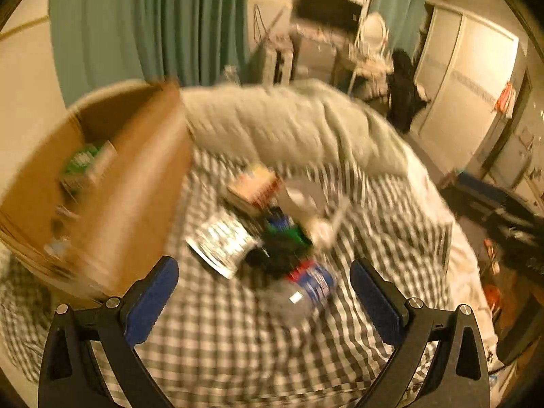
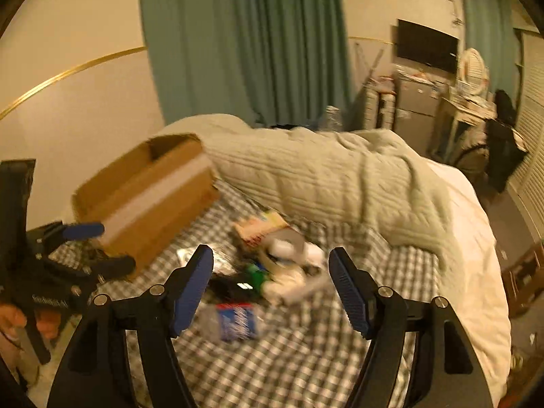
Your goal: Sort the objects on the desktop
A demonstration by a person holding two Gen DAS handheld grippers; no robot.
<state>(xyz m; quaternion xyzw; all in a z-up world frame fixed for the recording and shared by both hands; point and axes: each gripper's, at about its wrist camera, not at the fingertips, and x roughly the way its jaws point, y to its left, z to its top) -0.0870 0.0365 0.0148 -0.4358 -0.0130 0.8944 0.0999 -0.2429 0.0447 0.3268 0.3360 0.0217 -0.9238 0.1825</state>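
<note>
On your left the cardboard box (image 1: 112, 176) sits on the checked bed sheet (image 1: 217, 340). Your left gripper (image 1: 263, 272) is wide apart and holds nothing. The blurry pile of things (image 2: 268, 272) lies beside the box, just past your wide, unfilled right gripper (image 2: 271, 265).

Open cardboard box (image 1: 136, 183) on checked bed, green packet (image 1: 85, 165) inside, beside it blurred pile: clear bottle (image 1: 306, 289) lying flat with blue label, silver pouch (image 1: 221, 241), tan booklet (image 1: 255, 183)
</note>
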